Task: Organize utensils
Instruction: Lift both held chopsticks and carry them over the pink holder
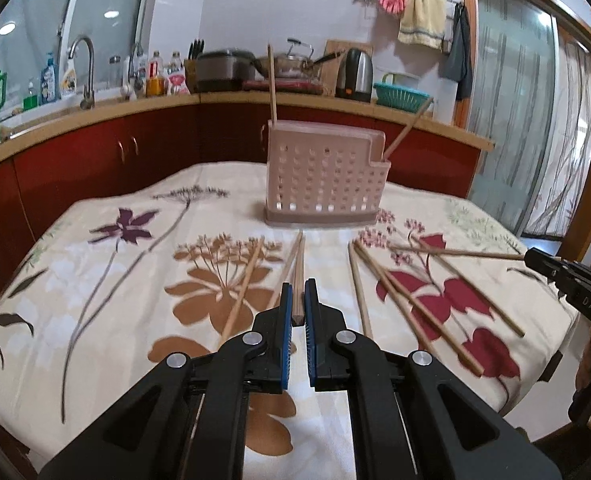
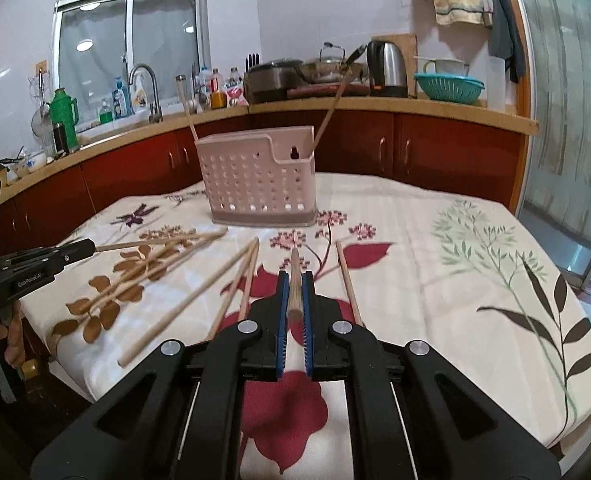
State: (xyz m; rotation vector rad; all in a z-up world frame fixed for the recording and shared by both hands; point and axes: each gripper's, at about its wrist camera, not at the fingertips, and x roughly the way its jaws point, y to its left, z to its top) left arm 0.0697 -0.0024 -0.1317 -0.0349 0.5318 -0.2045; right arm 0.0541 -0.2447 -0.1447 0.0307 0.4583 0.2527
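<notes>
Each gripper is clamped on one chopstick: the left gripper (image 1: 298, 298) on a chopstick (image 1: 298, 280), the right gripper (image 2: 294, 292) on another (image 2: 294, 280). More chopsticks (image 2: 183, 268) lie loose on the floral cloth (image 2: 435, 280) before the pink holder (image 2: 255, 178), which holds two upright.

One pink holder (image 1: 323, 176); ten chopsticks (image 1: 272, 80): two inside it, two gripped, six loose.
</notes>
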